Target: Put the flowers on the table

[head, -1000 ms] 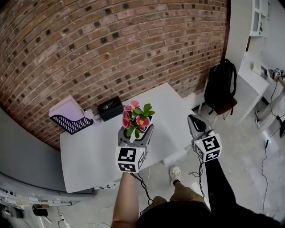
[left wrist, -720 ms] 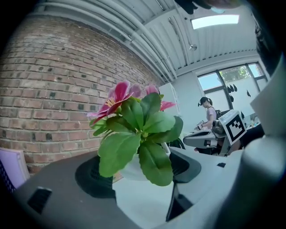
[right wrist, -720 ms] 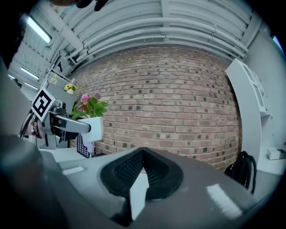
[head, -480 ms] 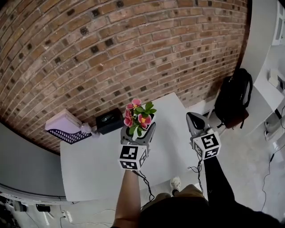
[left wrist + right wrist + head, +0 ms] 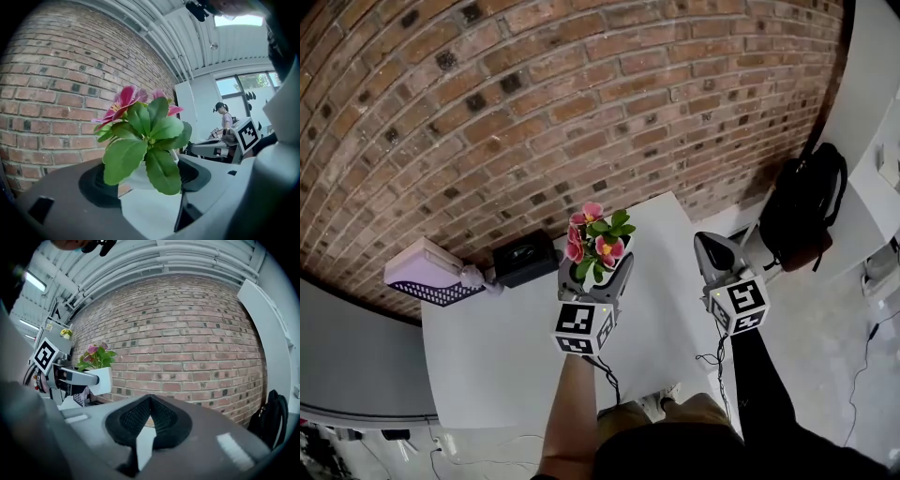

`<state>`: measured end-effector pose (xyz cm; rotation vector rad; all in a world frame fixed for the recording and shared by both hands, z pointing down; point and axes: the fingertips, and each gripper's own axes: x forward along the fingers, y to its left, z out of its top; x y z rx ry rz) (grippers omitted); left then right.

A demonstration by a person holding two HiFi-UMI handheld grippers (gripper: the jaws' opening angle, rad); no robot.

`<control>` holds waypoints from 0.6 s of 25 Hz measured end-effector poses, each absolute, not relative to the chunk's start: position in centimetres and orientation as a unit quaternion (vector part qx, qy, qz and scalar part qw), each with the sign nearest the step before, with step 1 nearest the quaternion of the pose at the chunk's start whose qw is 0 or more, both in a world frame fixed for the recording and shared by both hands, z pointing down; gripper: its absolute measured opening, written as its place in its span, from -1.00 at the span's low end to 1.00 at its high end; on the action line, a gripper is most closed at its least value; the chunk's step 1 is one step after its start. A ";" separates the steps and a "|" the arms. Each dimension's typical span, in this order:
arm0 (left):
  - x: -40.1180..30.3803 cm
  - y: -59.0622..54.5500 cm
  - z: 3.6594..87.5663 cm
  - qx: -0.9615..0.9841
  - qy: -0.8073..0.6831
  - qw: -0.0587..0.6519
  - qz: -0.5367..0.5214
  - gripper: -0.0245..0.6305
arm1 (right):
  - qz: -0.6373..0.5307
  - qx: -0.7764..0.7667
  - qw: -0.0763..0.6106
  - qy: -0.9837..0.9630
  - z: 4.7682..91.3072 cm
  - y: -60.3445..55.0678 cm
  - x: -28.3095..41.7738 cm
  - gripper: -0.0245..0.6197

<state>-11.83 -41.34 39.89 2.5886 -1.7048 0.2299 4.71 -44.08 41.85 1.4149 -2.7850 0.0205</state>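
1. Clamping the white pot [image 5: 135,179] on two opposite sides, the left gripper [image 5: 596,273] has its jaws set wide apart, with one pad pressed on each side of the pot.
2. Flowers [image 5: 597,244]: pink blooms and broad green leaves stand upright in the pot and rise above the jaw tips.
3. Location of the flowers: in the head view they sit over the far middle part of the white table [image 5: 492,352], near the brick wall [image 5: 534,122]. No view shows whether the pot base touches the tabletop.
4. Right gripper [image 5: 713,251]: the jaws are pressed together and the black pads meet along one line, with nothing between them. It is held to the right of the left gripper, at the table's right edge and apart from the pot.
5. Other items on the table: a black box [image 5: 525,258] lies just left of the pot at the wall side. A pale purple container with a perforated dark side [image 5: 425,278] sits at the far-left corner.
6. Surroundings: a black backpack [image 5: 806,211] rests on a seat to the right of the table, well apart from both grippers.
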 end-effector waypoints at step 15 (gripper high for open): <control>-10.0 -52.6 46.9 0.863 -0.500 0.021 0.068 0.11 | 0.038 0.476 0.021 -0.878 47.0 -50.6 5.2 -0.92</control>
